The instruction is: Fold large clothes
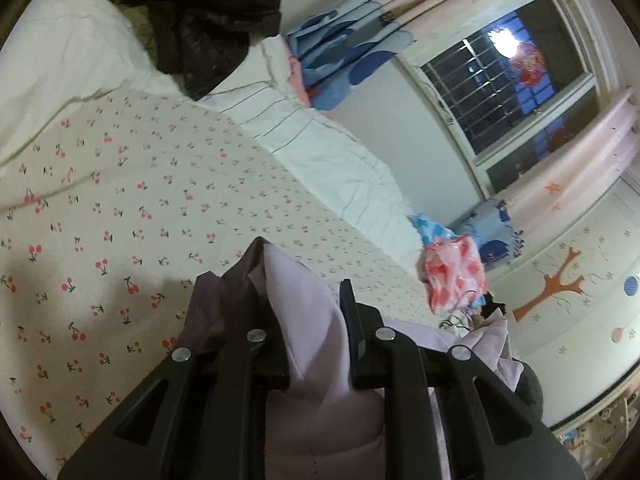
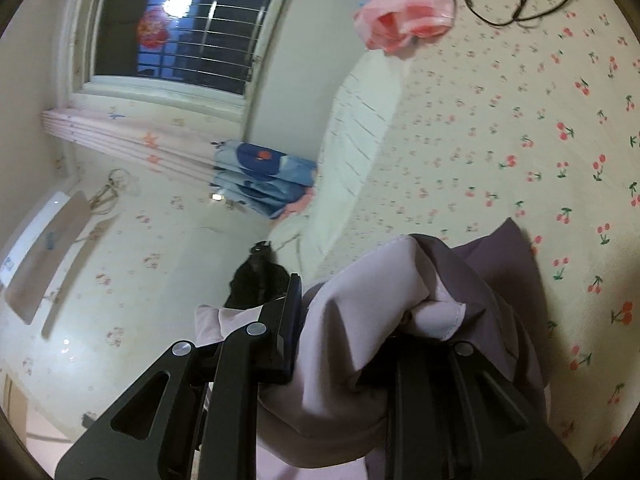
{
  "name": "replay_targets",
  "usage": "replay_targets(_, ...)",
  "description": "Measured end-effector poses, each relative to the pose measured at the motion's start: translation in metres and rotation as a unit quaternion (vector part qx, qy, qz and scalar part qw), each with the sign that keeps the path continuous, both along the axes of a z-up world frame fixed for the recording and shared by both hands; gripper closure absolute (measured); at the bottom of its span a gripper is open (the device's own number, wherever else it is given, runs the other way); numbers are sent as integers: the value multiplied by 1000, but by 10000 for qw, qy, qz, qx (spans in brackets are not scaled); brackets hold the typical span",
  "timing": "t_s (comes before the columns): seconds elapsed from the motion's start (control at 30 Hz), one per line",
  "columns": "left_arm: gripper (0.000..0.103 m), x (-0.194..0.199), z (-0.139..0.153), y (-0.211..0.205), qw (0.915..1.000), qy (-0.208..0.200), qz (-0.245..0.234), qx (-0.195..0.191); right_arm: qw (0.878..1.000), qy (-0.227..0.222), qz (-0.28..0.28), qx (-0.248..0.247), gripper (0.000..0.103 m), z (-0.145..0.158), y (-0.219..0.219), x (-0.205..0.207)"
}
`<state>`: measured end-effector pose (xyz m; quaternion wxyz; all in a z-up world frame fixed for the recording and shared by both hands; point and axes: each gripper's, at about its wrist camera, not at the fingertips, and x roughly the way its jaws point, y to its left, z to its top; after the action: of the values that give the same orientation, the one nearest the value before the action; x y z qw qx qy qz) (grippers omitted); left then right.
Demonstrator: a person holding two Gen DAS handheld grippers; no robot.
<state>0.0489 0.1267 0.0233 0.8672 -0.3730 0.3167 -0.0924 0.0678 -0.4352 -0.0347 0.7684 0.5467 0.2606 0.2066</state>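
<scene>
A pale lilac garment [image 1: 304, 320] bunches between the black fingers of my left gripper [image 1: 306, 280], which is shut on it above the cherry-print bed sheet [image 1: 120, 208]. Its darker purple side hangs to the left of the fingers. In the right wrist view the same lilac garment [image 2: 360, 312] is pinched in my right gripper [image 2: 348, 300], also shut on the cloth; the cloth covers the right finger, and a purple fold sticks out toward the sheet [image 2: 520, 120].
A black garment [image 1: 208, 28] lies on the white quilt [image 1: 72, 60] at the bed's far end. A pink plastic bag [image 1: 452, 272] and black cables [image 2: 500, 4] lie on the sheet. Blue patterned bedding [image 2: 264, 180], curtains and a window [image 1: 512, 80] are beyond.
</scene>
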Motion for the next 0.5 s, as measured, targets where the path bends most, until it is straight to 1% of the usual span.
replay_targets(0.07,83,3,-9,-3,10000,40,33,68,10000,59,-8,4,83,-10,-1,2)
replay_targets(0.2,83,7,-16,-8,9997,76,34,236,9999,157,-28,14,83,-26,-2,6)
replay_targets(0.3,83,8,-18,-9,9995,95,32,308,9998,209,-36,-32,83,-28,-2,6)
replay_targets(0.5,83,20,-25,-15,9981,217,31,579,9984,552,-50,-148,83,-34,-2,14)
